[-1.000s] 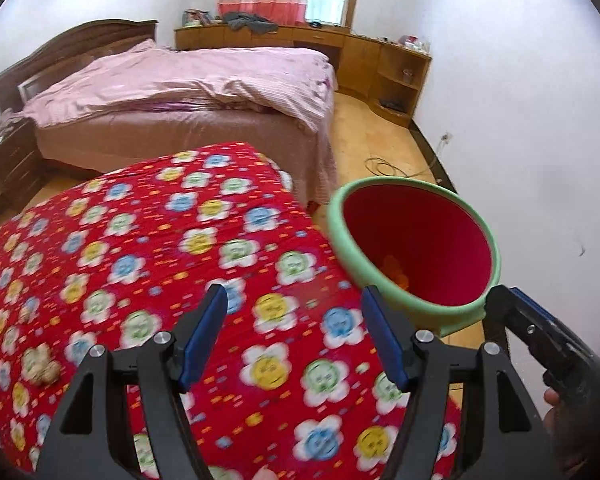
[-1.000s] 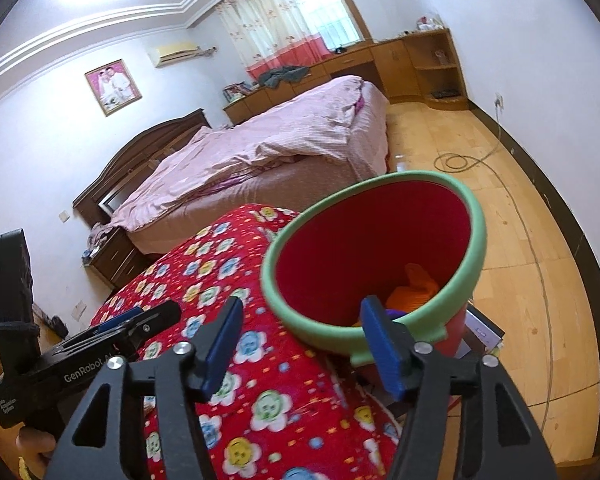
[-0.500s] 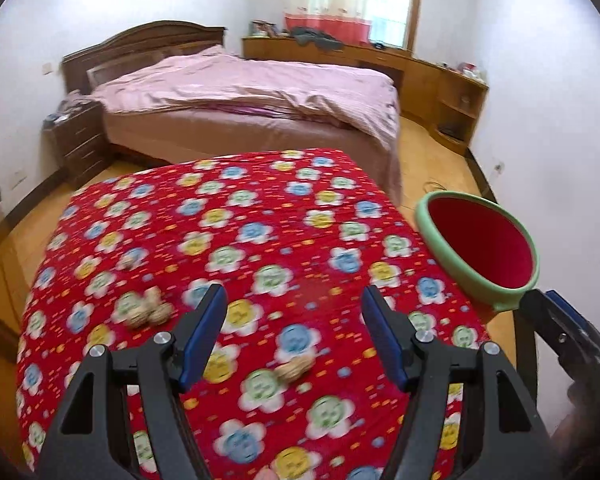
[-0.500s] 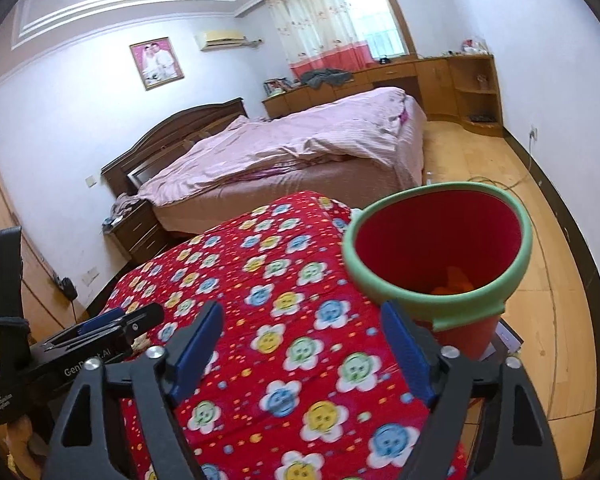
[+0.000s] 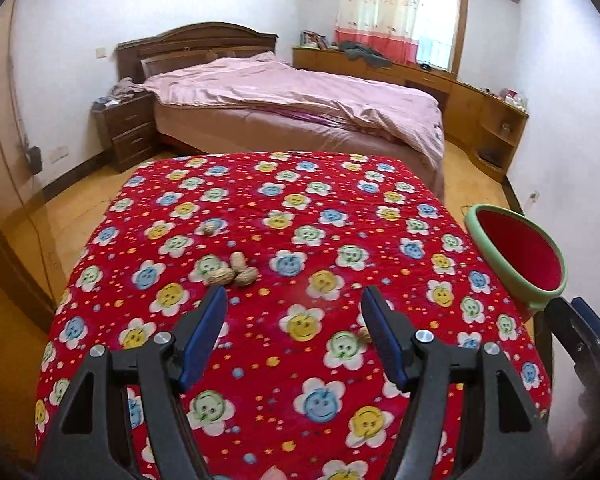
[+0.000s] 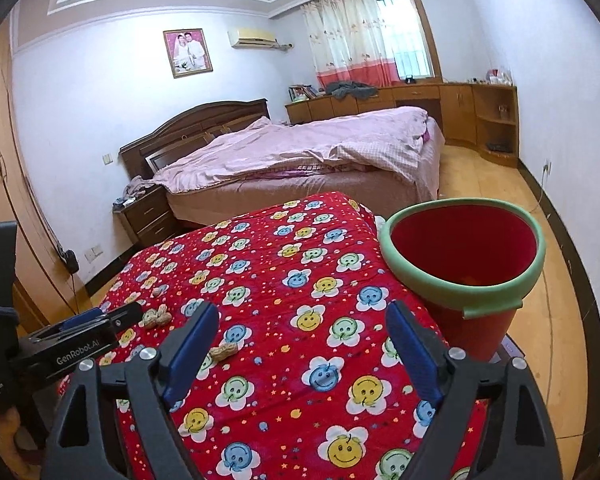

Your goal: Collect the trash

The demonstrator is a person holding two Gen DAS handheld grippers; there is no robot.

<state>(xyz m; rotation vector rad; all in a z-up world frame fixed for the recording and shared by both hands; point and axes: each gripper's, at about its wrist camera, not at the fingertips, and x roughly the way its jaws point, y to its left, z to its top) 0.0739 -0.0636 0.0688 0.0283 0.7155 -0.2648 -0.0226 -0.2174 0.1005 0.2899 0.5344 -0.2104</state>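
Observation:
Peanut shells lie on the table's red flowered cloth (image 5: 324, 216): a cluster of three (image 5: 230, 273), one farther back (image 5: 210, 230), and one (image 5: 364, 334) beside my left gripper's right fingertip. My left gripper (image 5: 294, 320) hovers open over the cloth with nothing between its fingers. The red bin with a green rim (image 5: 516, 256) stands off the table's right edge. My right gripper (image 6: 302, 340) is open wide and empty, with a single peanut (image 6: 224, 352) next to its left finger, the cluster (image 6: 156, 318) farther left and the bin (image 6: 464, 264) ahead on the right.
A bed with pink covers (image 5: 300, 96) stands beyond the table, with a nightstand (image 5: 128, 132) to its left and wooden cabinets (image 6: 460, 108) along the far wall. Bare wooden floor (image 6: 540, 320) runs past the bin on the right.
Both views have swung left, away from the bin and over the table, bringing the peanut shells into sight. The right gripper's jaws have spread wider.

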